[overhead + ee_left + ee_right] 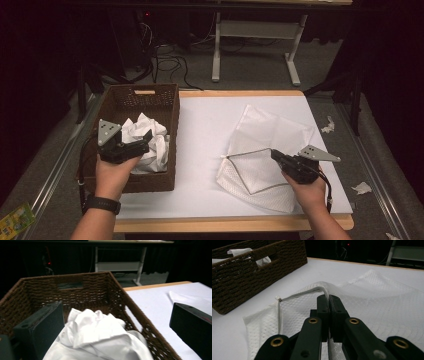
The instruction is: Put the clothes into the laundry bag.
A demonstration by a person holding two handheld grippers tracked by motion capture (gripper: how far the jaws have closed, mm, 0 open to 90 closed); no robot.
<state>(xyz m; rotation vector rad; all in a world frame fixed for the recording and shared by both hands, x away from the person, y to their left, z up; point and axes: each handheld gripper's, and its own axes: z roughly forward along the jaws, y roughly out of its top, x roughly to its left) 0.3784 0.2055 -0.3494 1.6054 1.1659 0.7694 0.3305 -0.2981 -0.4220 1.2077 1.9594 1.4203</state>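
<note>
Right gripper (329, 302) jaws clamped on mesh bag (267, 150) zipper edge; left gripper (142, 139) (wide open) above white cloth (97, 337).

A lab or recording room, dim beyond the lit white table (200, 150). Loose cables (170, 62) trail over the grey carpet (250, 70), a white-legged desk (255, 30) stands behind, and black curtains hang at the sides.

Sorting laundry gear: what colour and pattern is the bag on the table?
White mesh bag with a diamond weave, clearest in the right gripper view.
</note>
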